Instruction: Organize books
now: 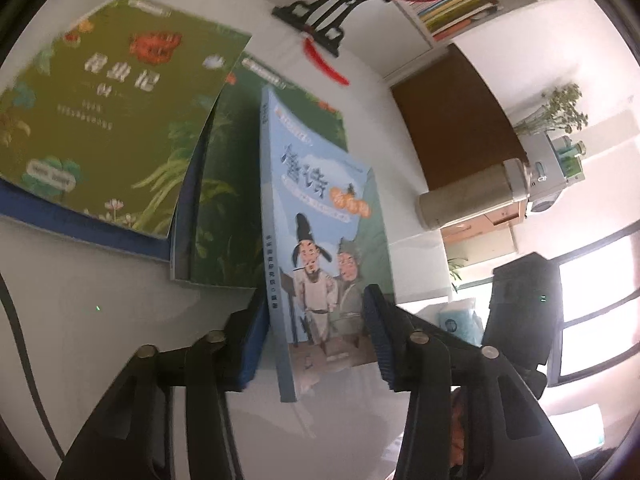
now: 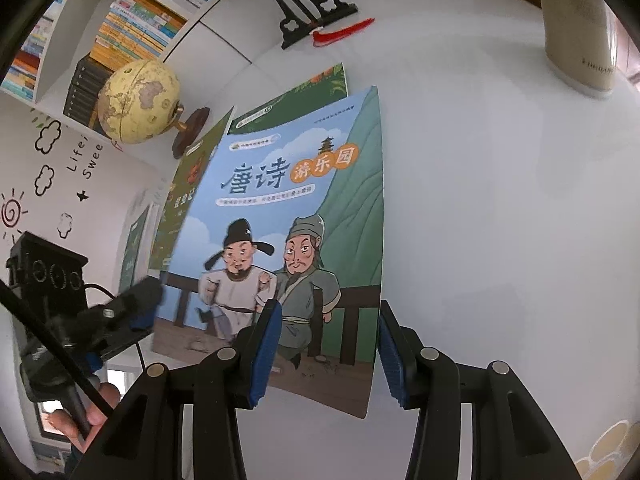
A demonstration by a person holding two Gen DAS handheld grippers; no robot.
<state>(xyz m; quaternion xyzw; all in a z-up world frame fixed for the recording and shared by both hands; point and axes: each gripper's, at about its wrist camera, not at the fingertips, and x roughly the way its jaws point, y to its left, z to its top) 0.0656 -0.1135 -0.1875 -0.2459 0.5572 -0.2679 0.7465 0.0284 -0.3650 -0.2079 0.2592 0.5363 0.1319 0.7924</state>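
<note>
Left hand-held gripper (image 1: pixel 316 336) straddled the spine edge of the blue picture book (image 1: pixel 320 216), which stood raised over green books (image 1: pixel 112 120) on the tabletop (image 1: pixel 120 340); jaws apart, not yet pinching. Thin, light and floppy, it looked best gripped near the spine.

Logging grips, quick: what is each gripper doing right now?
Left gripper: blue book between its jaws; whether it grips cannot be told.
Right gripper: open, straddling the blue book's right edge.

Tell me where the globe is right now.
In the right wrist view, the globe stands upper left on the white table, in front of the bookshelf, left of the blue book.
</note>
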